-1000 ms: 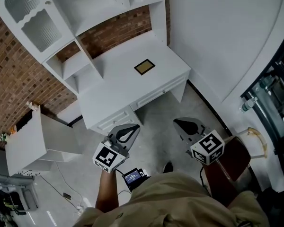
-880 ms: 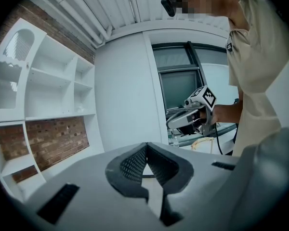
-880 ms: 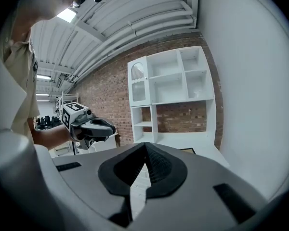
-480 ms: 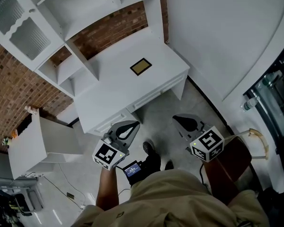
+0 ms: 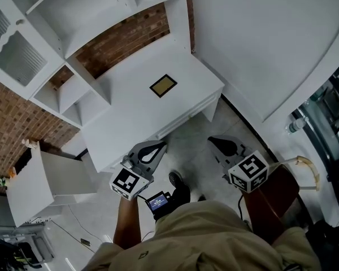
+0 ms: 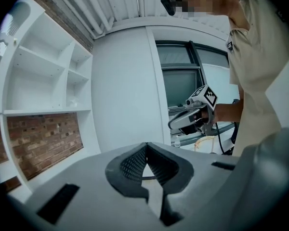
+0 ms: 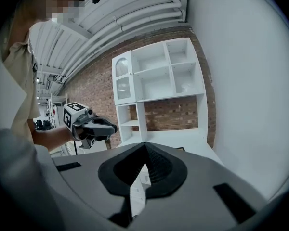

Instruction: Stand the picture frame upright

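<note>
frame: small dark-rimmed, gold-faced rectangular picture frame (image 5: 163,86) flat on white wooden bench (image 5: 124,117), well apart from both claws | left claw (image 5: 157,147): clenched, empty | right claw (image 5: 217,144): clenched, empty | risk: flat frame offers little edge, may skid or fall back over

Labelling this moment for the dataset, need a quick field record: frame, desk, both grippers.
picture frame: lying flat on the desk, not upright
desk: white, shelves behind
left gripper: shut, empty, near the desk's front edge
right gripper: shut, empty, over the floor
contact: neither gripper touches the frame
</note>
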The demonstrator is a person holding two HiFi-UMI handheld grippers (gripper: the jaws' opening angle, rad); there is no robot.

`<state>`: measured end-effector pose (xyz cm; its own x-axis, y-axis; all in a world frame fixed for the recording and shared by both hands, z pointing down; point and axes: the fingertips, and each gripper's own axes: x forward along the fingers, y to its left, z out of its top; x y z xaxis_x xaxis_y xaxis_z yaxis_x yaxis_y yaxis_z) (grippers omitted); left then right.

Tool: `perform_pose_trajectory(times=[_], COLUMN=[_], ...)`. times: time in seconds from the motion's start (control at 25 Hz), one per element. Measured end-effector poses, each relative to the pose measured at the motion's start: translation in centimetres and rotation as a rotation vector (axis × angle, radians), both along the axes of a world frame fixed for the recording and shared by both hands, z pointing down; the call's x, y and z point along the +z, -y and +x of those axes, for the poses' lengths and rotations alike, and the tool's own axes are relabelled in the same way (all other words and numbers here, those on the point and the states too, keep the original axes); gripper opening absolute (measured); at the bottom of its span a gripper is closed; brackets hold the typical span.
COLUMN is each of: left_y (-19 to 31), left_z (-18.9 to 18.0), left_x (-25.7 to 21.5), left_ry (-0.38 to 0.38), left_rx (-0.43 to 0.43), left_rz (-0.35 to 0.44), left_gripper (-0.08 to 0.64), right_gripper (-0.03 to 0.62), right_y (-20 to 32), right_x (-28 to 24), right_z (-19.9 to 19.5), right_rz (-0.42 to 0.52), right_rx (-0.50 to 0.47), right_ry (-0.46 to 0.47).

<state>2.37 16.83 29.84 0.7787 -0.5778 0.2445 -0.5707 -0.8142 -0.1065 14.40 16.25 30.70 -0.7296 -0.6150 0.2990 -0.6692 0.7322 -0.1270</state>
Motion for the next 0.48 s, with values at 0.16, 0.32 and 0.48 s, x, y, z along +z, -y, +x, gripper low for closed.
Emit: perform_pose_trajectory(times=[0.16, 0.32, 0.48], left_y=[4.2, 8.7, 12.8], left_z=[-2.4, -4.8, -6.8], left_x=[0.3, 0.3, 0.6], left_ry=[-0.009, -0.004, -0.015], left_rx=[-0.003, 0.015, 0.048], left_rz=[-0.005, -0.013, -0.021], left_gripper=[0.007, 0.006, 0.006], right_gripper=[0.003, 0.003, 0.003], right_y=[3.8, 8.4, 12.9], right_x=[0.9, 1.4, 2.1], right_z=[-2.1, -4.2, -6.5], right_rz=[-0.017, -0.028, -0.039], right_rx=[0.006, 0.026, 0.055], right_ry=[-0.011, -0.022, -0.041])
